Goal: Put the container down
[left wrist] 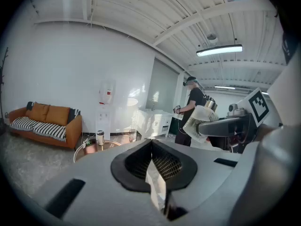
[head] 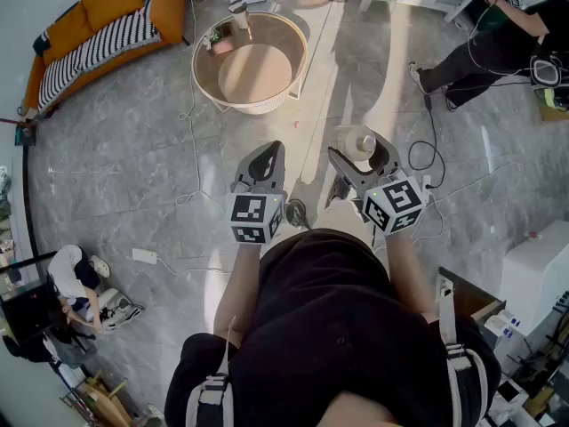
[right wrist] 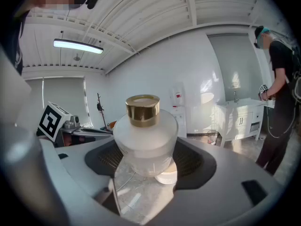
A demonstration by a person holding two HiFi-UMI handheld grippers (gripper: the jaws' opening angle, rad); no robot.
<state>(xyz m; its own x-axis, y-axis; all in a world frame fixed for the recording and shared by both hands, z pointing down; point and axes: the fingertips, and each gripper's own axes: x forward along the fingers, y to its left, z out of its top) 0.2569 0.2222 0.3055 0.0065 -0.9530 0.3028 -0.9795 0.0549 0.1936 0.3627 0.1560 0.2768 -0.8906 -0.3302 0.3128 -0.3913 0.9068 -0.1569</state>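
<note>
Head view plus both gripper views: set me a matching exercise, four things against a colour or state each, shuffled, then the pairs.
Things:
1. container
2. left hand-held gripper
3. sofa
4. table

Colour or state:
A. jaws together, nothing between them
B. orange, partly striped
C. frosted white with a gold cap, clamped in the right hand-held gripper
D. round, tan top with a pale rim

Pairs: 1-C, 2-A, 3-B, 4-D
</note>
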